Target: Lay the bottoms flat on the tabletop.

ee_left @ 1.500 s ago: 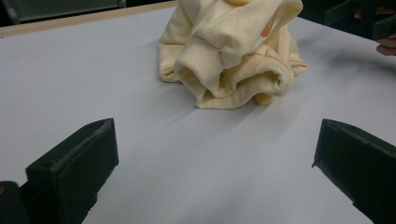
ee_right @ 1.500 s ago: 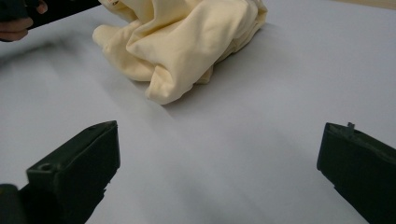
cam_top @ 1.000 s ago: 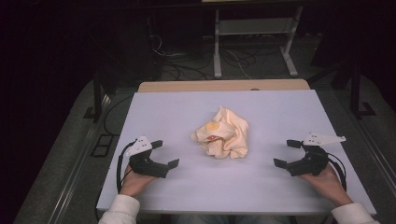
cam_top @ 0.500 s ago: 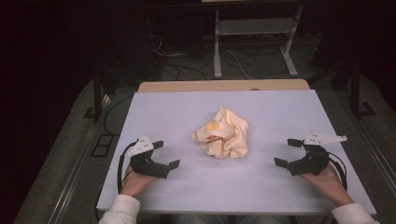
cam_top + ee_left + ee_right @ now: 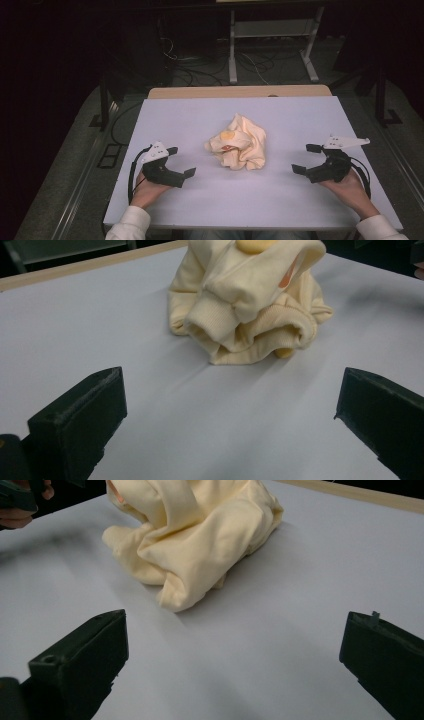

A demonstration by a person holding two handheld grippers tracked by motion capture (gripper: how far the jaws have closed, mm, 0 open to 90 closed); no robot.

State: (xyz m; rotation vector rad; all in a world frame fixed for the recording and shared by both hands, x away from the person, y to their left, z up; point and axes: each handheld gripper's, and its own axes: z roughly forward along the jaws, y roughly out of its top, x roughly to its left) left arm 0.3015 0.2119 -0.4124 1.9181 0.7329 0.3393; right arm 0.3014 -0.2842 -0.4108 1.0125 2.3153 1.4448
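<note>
A crumpled pale-yellow cotton garment [image 5: 238, 142] sits bunched in a soft heap near the middle of the white-topped desk [image 5: 280, 200], its folds piled up on themselves. From the left claw view, a ribbed cuff [image 5: 212, 322] juts toward the camera at the front of the heap, with a darker yellow patch and a sliver of orange print near the top. From the right claw view the cloth [image 5: 195, 535] shows smooth, plain folds that taper to a blunt corner resting on the desk surface.

The black left claw [image 5: 181, 161], gripped in the person's left hand [image 5: 145, 190], lies low over the desk to the left of the garment, clear of it. Its jaws stand wide apart with nothing between them but bare desk. The black right claw [image 5: 304, 158], held in the right hand [image 5: 350, 190], sits on the opposite side, somewhat farther from the heap, jaws likewise spread wide and holding nothing. Both claws point inward toward the garment, which lies between them, touched by neither
</note>
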